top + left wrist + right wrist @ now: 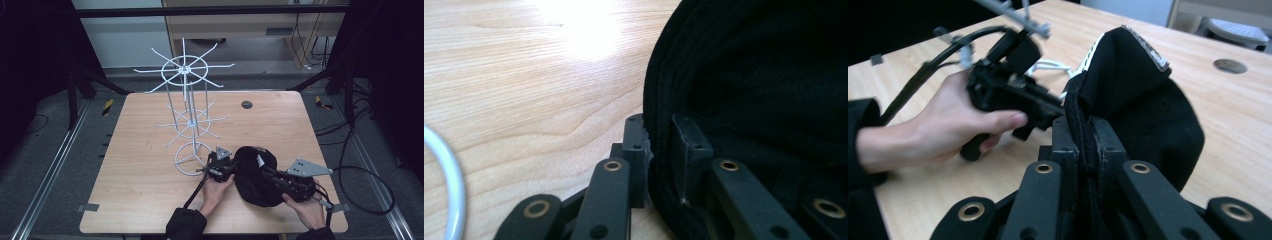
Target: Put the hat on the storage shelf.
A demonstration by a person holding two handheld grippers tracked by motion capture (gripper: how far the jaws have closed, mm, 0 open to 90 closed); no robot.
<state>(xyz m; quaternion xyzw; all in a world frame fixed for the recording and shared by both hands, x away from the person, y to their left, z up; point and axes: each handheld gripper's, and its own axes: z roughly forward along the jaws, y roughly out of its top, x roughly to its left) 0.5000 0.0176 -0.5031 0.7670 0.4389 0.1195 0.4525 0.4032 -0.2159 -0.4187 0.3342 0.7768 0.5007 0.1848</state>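
Gripping black cap (255,175): left gripper (659,150), right gripper (1087,150)

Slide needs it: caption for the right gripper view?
Both grippers pinch the black cap's edge above the wooden table.

Hidden or unclear around the grippers

The black cap's (764,90) far side runs off the left gripper view's edge; in the right gripper view, the left hand (943,125) and left gripper (1008,85) beyond the jaws are motion-blurred.
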